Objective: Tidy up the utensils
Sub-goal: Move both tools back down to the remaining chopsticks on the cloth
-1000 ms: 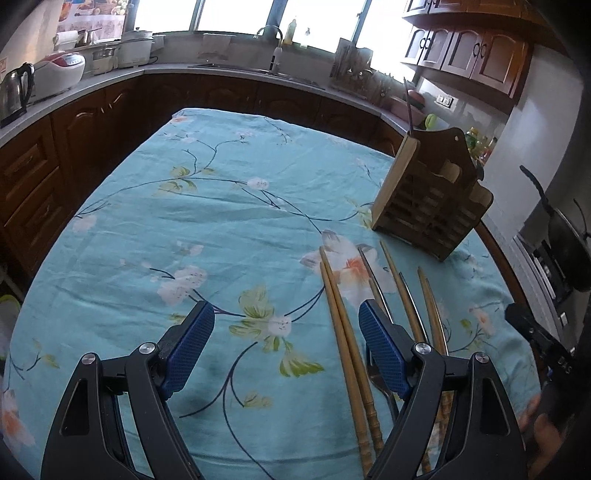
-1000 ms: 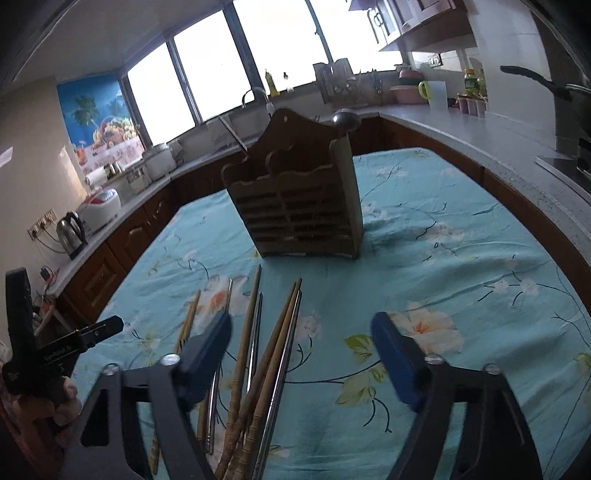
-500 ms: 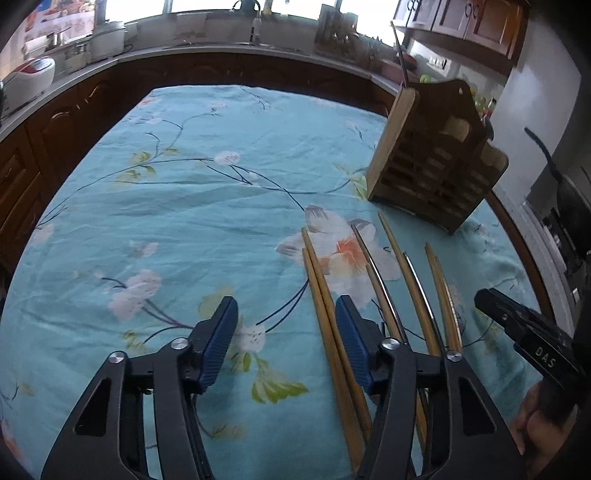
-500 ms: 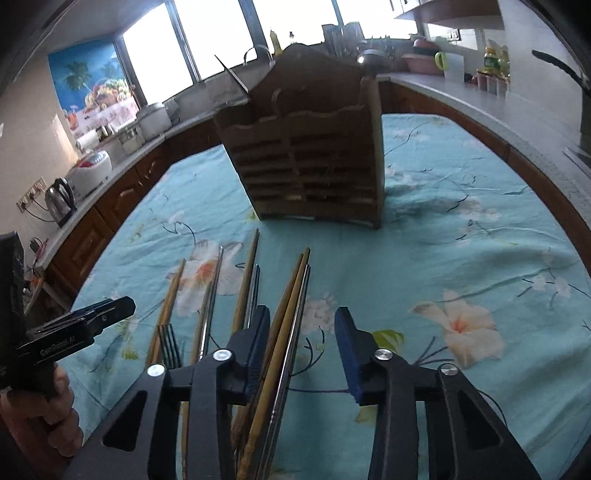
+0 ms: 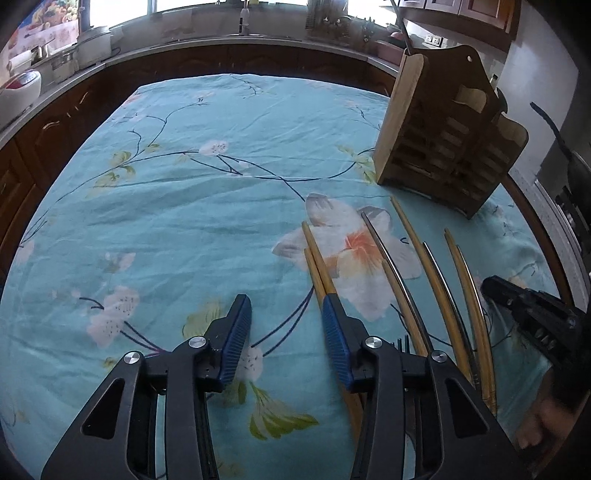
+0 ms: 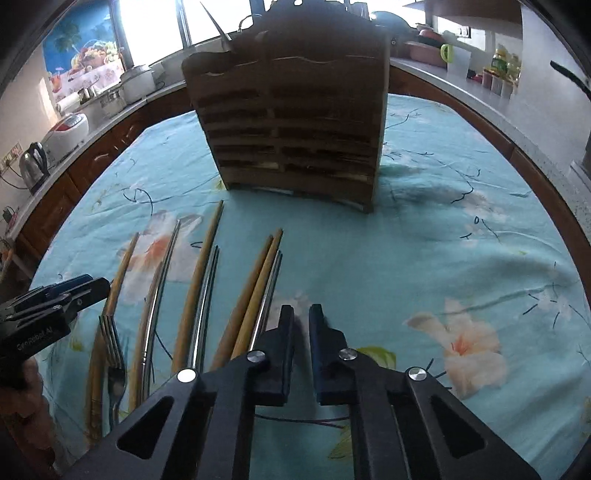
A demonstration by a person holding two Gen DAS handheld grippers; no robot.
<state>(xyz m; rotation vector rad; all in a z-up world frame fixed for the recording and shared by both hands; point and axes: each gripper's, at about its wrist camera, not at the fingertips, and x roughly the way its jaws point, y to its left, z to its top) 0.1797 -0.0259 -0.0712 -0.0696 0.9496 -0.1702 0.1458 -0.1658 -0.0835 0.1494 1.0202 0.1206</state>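
Note:
Several wooden chopsticks (image 5: 320, 258), metal chopsticks (image 5: 384, 243) and a fork (image 6: 112, 354) lie side by side on the floral tablecloth, in front of a wooden utensil holder (image 5: 443, 147) that also shows in the right wrist view (image 6: 295, 122). My left gripper (image 5: 284, 310) is partly open and empty, just left of the leftmost wooden pair. My right gripper (image 6: 301, 314) has its jaws nearly together with nothing between them, just right of the rightmost chopsticks (image 6: 258, 280). Each gripper shows in the other's view, the right one at the right edge (image 5: 532, 306) and the left one at the left edge (image 6: 55, 299).
The teal tablecloth (image 5: 184, 206) covers the whole table. Kitchen counters ring it, with a kettle (image 6: 33, 166), a rice cooker (image 6: 70, 129) and a sink (image 5: 243, 26). A pan handle (image 5: 554, 125) sticks out at the right.
Both grippers have closed from wide open; the right one is now nearly shut. Both have moved forward and down toward the utensils and the holder.

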